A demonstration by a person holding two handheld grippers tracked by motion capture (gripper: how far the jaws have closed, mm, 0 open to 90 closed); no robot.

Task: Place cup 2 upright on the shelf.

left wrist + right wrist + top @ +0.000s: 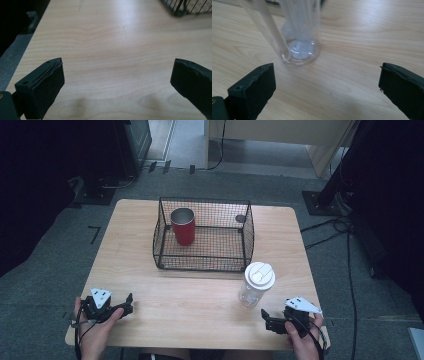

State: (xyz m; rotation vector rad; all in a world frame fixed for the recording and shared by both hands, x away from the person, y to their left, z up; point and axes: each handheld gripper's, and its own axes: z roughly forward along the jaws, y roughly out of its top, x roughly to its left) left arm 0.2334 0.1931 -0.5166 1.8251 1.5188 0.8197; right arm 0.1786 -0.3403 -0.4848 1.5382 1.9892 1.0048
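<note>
- Red cup (pixel 183 226) already in wire basket (pixel 248 232), tabletop's far middle.
- Clear bottle (pixel 256 284) remains outside, near right edge, ungripped.
- Right gripper (pixel 270 320) and left gripper (pixel 126 305): jaws apart, empty.

A light wooden table (pixel 150 290) stands on grey carpet (pixel 45 245). Near its far edge, around the middle, sits a black wire basket (pixel 247 237), open at the top. A red cup (pixel 183 226) with a silvery rim stands upright inside the basket, in its far left corner. Black cables (pixel 325 227) trail across the carpet beyond the table's right edge. A pale wooden cabinet (pixel 280 132) stands on the floor past the far edge.
</note>
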